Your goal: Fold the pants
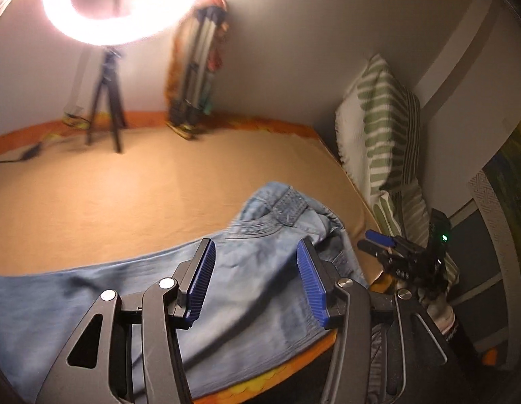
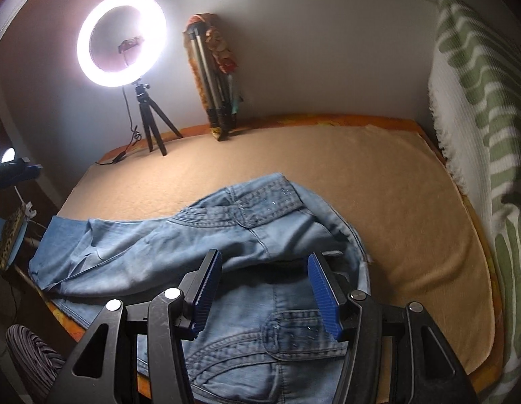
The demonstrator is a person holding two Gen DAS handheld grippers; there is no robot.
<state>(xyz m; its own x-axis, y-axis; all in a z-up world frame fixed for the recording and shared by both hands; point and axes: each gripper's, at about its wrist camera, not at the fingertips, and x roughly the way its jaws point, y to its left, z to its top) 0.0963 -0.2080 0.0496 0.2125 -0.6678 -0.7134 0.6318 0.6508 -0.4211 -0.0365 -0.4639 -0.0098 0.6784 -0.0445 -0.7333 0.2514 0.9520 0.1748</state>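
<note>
Light blue jeans (image 1: pixel 247 279) lie across a tan blanket (image 1: pixel 125 195) on a bed, waistband toward the right and legs running left. My left gripper (image 1: pixel 255 249) hovers over the seat of the jeans, open, with nothing between its blue pads. In the right wrist view the jeans (image 2: pixel 179 245) lie crumpled, the waistband (image 2: pixel 267 198) turned up and a back pocket (image 2: pixel 294 330) close below the camera. My right gripper (image 2: pixel 265 259) is open above the waist area and holds nothing. It also shows in the left wrist view as the right gripper (image 1: pixel 378 242), past the bed's right edge.
A lit ring light (image 2: pixel 120 38) on a small tripod (image 2: pixel 152 124) stands at the bed's far side, with a folded tripod (image 2: pixel 213 84) leaning on the wall beside it. A green-striped pillow (image 2: pixel 479 118) lines the right edge. The near bed edge (image 1: pixel 260 377) drops off below the jeans.
</note>
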